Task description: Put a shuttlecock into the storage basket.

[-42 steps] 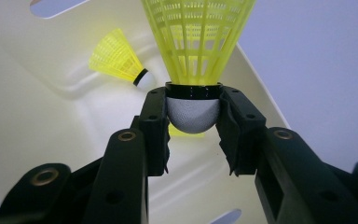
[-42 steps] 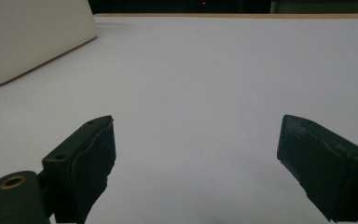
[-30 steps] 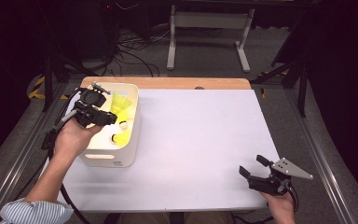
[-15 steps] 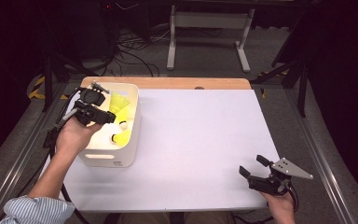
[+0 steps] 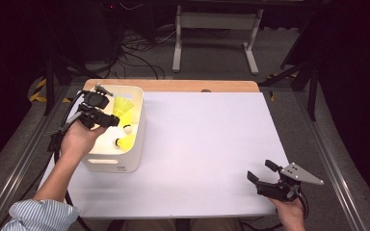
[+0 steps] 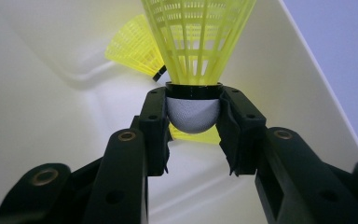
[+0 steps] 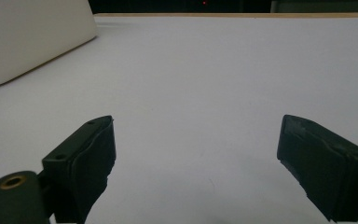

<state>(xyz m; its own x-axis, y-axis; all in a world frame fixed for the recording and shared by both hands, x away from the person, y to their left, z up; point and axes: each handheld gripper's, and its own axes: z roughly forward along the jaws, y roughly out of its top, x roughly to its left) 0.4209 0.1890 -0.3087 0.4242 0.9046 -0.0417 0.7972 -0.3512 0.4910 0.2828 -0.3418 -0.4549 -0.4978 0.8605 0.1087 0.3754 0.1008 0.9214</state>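
The left gripper (image 6: 193, 123) grips a yellow shuttlecock (image 6: 196, 51) by its cork, inside the white bin (image 5: 137, 130). The right gripper (image 7: 196, 163) rests open over the table (image 5: 212, 144).

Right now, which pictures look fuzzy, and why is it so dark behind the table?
High view: the table is brightly lit, the room behind it dark, and the picture slightly soft. Left gripper view: the shuttlecock in the left gripper is sharp; the near jaws blur at the bottom. Right gripper view: the open right gripper looks soft-edged over the evenly lit table, without glare.
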